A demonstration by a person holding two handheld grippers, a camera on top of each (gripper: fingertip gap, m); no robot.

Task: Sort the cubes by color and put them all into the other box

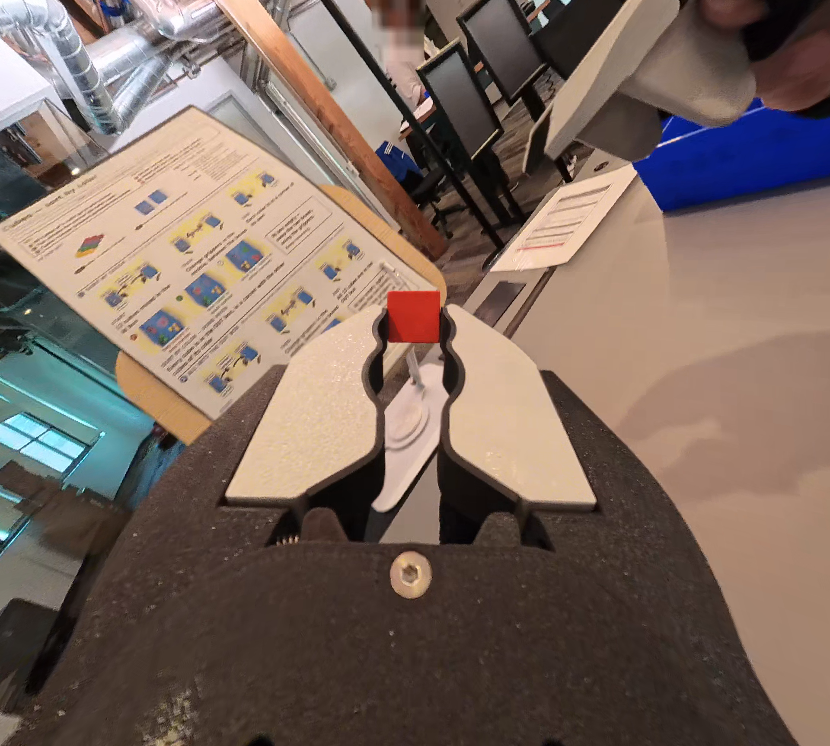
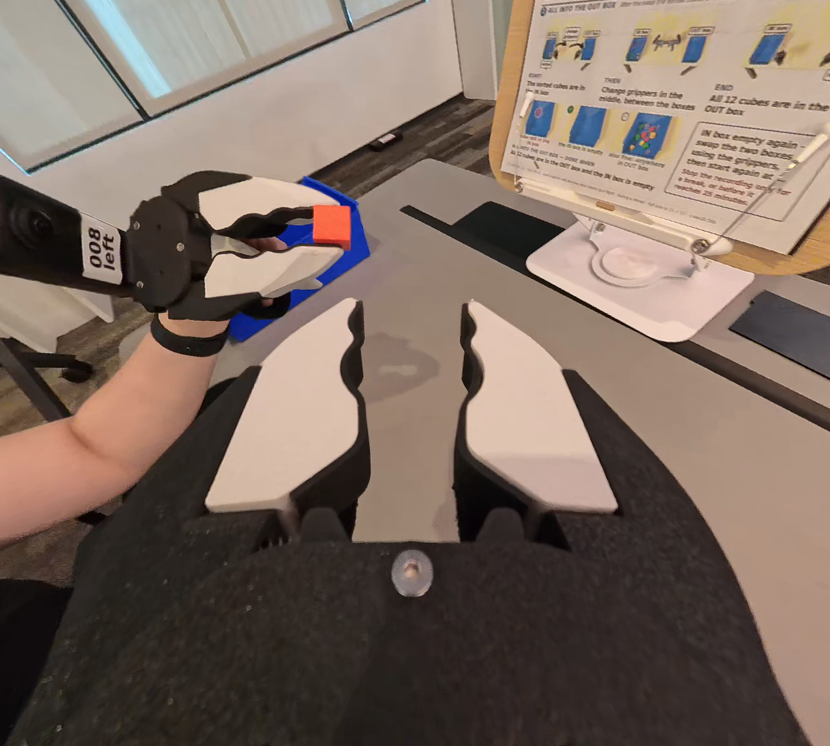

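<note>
Holding a red cube (image 1: pixel 413 317) at its very tips, the left gripper (image 2: pixel 330 228) pinches it up in the air. The right gripper (image 2: pixel 411 313) is spread wide with nothing in it. To pass the cube well, I think the right one should swing toward 10 o'clock and close softly. The gray table (image 2: pixel 449 230) between them is bare. A blue box (image 2: pixel 346 221) sits behind the cube.

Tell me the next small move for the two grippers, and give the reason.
Probably bring the open right gripper to the red cube for a handover. The left gripper is shut on the cube at its fingertips, held in the air above the table between the two blue boxes, and the right one is empty and close by.
</note>
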